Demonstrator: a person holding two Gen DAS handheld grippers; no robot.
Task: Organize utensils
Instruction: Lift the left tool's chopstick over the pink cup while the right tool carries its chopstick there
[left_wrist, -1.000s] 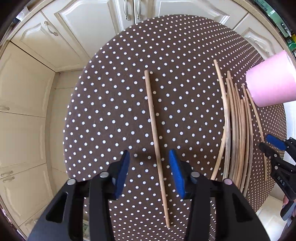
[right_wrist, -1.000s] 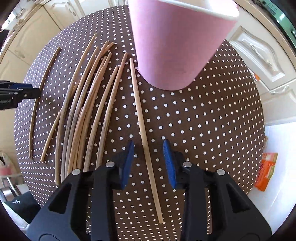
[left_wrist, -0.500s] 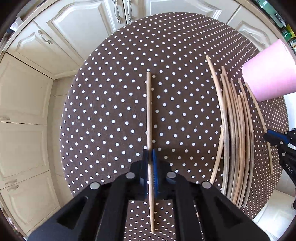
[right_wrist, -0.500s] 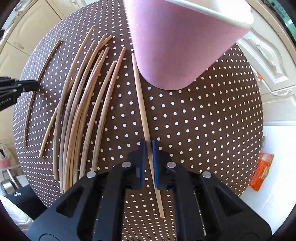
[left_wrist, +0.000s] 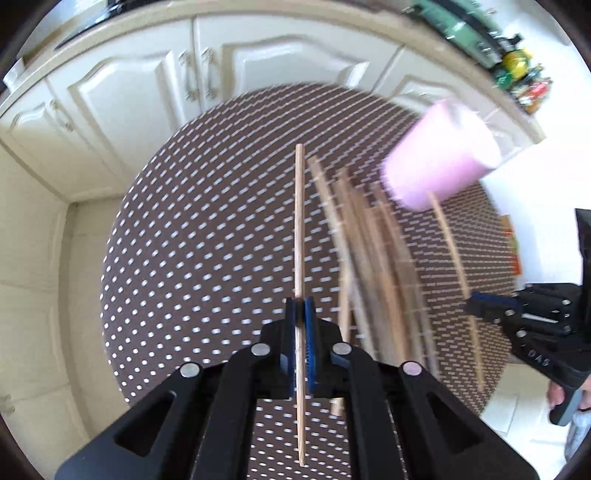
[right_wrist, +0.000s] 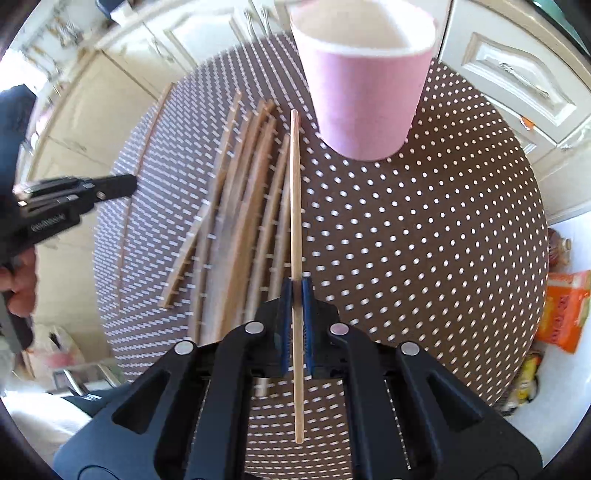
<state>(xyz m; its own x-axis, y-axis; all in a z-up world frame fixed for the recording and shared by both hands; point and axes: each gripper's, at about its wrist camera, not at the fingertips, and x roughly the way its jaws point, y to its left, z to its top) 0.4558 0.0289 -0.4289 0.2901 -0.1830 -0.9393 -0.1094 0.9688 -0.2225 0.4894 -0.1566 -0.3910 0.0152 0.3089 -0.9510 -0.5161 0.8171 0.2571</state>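
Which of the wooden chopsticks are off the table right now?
Two: the thin wooden chopstick clamped in the left gripper, and the one in the right gripper. The remaining bundle of wooden chopsticks lies on the polka-dot tablecloth.

My left fingers (left_wrist: 309, 332): matt black plastic, ribbed blue rubbery pads, bare metal rivets. Right fingers (right_wrist: 306, 317) same build. Stick in left (left_wrist: 299, 221) and stick in right (right_wrist: 294, 206): pale unfinished wood, smooth, matt. Loose sticks (right_wrist: 236, 221) same wood. Cup (right_wrist: 364, 85): pink, matt, paper-like. Counter (right_wrist: 424, 240): brown dotted cloth, matt. Cabinets (left_wrist: 147, 85): cream, semi-gloss.
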